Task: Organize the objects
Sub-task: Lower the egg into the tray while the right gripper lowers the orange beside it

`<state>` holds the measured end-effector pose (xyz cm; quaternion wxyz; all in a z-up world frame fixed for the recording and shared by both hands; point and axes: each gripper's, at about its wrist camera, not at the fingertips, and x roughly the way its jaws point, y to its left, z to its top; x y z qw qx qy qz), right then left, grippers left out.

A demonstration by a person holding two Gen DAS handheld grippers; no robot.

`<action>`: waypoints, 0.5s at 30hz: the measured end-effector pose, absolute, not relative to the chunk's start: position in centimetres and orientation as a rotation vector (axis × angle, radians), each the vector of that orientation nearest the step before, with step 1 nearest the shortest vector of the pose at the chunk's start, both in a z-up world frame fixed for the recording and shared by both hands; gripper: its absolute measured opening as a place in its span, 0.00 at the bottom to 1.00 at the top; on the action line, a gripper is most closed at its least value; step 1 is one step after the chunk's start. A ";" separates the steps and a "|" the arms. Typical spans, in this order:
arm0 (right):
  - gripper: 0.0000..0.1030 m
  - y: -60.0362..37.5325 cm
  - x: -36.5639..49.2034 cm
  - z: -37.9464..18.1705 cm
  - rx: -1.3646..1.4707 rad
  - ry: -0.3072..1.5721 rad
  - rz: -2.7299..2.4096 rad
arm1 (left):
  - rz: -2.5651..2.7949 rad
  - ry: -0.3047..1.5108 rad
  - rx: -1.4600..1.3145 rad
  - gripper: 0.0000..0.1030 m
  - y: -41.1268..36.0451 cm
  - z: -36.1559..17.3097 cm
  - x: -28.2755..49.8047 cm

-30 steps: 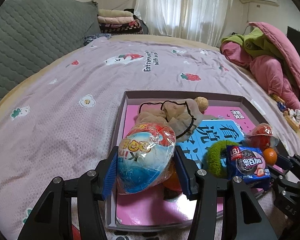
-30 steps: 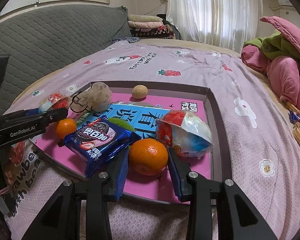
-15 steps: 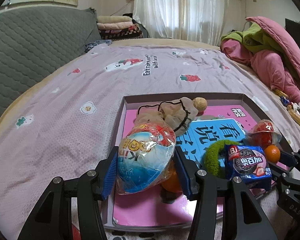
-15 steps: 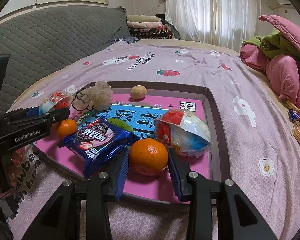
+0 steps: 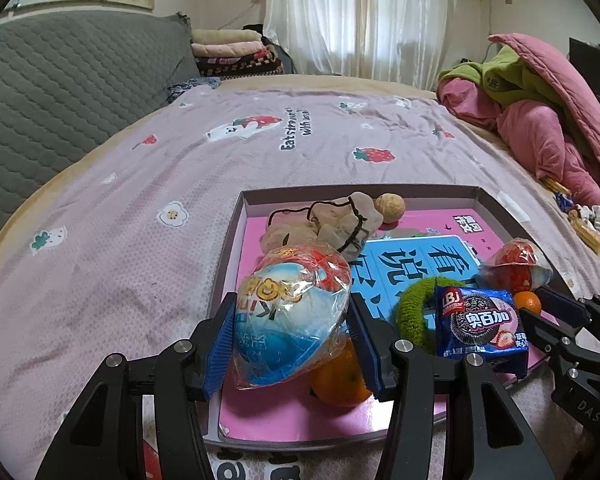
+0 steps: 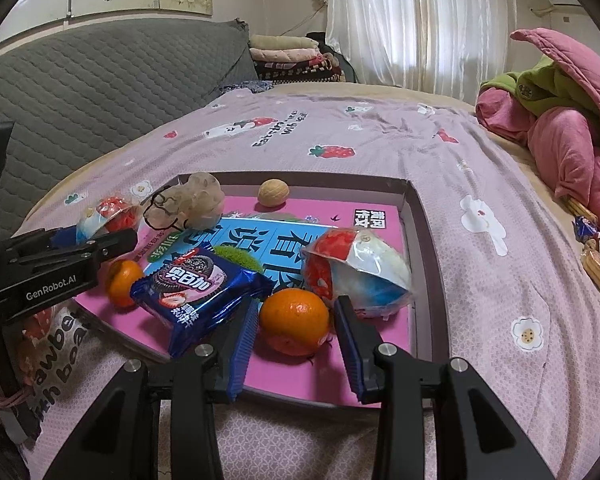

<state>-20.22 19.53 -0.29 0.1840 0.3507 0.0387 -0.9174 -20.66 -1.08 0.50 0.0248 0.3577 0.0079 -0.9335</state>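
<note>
The left gripper (image 5: 291, 334) pinches a wrapped egg-shaped toy (image 5: 292, 312) between its blue pads, holding it over the near-left corner of the shallow box (image 5: 227, 264), above an orange (image 5: 340, 380) that lies on the pink floor. The right gripper (image 6: 296, 334) has its pads pressed against the sides of a second orange (image 6: 294, 320) near the box's near edge, right of centre.

Just left of that orange, a blue cookie packet (image 6: 200, 286) lies tilted, overlapping a green fuzzy ring (image 6: 238, 258) and a blue card (image 6: 276, 240). Just right of it lies another wrapped egg toy (image 6: 358, 274), close to the right wall, with only a narrow pink strip between. At the far edge sit a walnut (image 6: 273, 192) and a beige pouch with a black cord (image 6: 192, 204), the pouch in the far-left corner.

The box's centre is crowded; bare floor shows mainly along the near edge and the far-right corner. Around the box, the pink bedspread (image 5: 120, 216) is open on the left and far sides. Heaped pink and green quilts (image 5: 540, 120) crowd the bed's far-right edge.
</note>
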 end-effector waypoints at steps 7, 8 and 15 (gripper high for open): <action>0.44 20.0 -20.0 0.2 0.974 0.084 -2.586 | -2.889 0.031 1.110 0.54 -1.0 1.0 -20.3; 0.44 20.0 -20.0 0.3 0.970 0.083 -2.589 | -2.889 0.032 1.109 0.55 -1.0 1.1 -20.3; 0.48 20.6 -19.6 1.2 0.944 0.061 -2.604 | -2.906 0.016 1.078 0.61 -0.4 2.3 -19.8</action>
